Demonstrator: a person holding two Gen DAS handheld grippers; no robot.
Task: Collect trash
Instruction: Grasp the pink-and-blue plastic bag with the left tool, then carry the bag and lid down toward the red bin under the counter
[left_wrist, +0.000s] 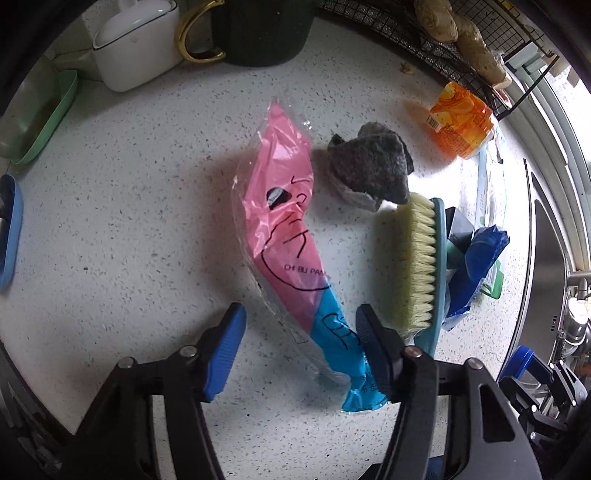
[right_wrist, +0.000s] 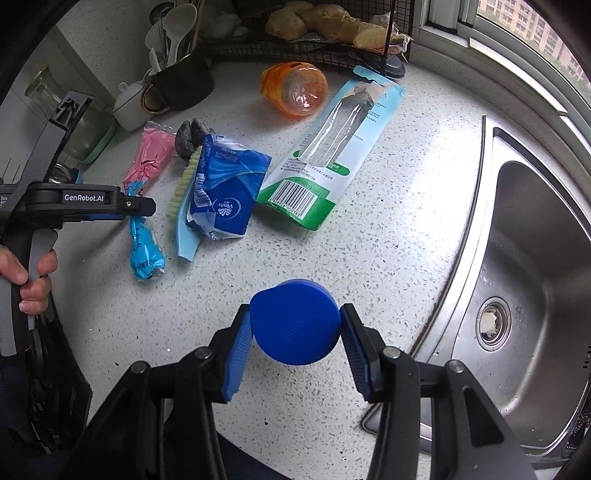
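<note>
Speckled white kitchen counter (left_wrist: 129, 221) is filling both views, with a steel sink (right_wrist: 535, 277) at its right edge. Lying on it is a pink and blue wrapper (left_wrist: 284, 236), long and crinkled, its blue end sitting between the blue pads of the left gripper (left_wrist: 301, 325). Those jaws are standing partly spread around it; one pad is just beside or touching the plastic, the other is well apart from it. A person's hand (right_wrist: 31, 280) is squeezing that tool's handle in the right wrist view.

The right gripper (right_wrist: 295, 321) is pinching a round blue cap (right_wrist: 295, 321) between its pads, above bare counter near the sink.

Just beside the wrapper, a teal brush (left_wrist: 417, 266) is lying on its side, a grey scouring pad (left_wrist: 373, 166) at its far end. A blue tissue pack (right_wrist: 225, 184) is leaning on the brush. Farther out, an orange plastic cup (right_wrist: 295, 88) is lying tipped over, with a long green and white package (right_wrist: 332, 155) beside it. Along the back are sitting a dark mug (left_wrist: 258, 29), a white lidded pot (left_wrist: 133, 48) and a black wire rack (right_wrist: 314, 44).
</note>
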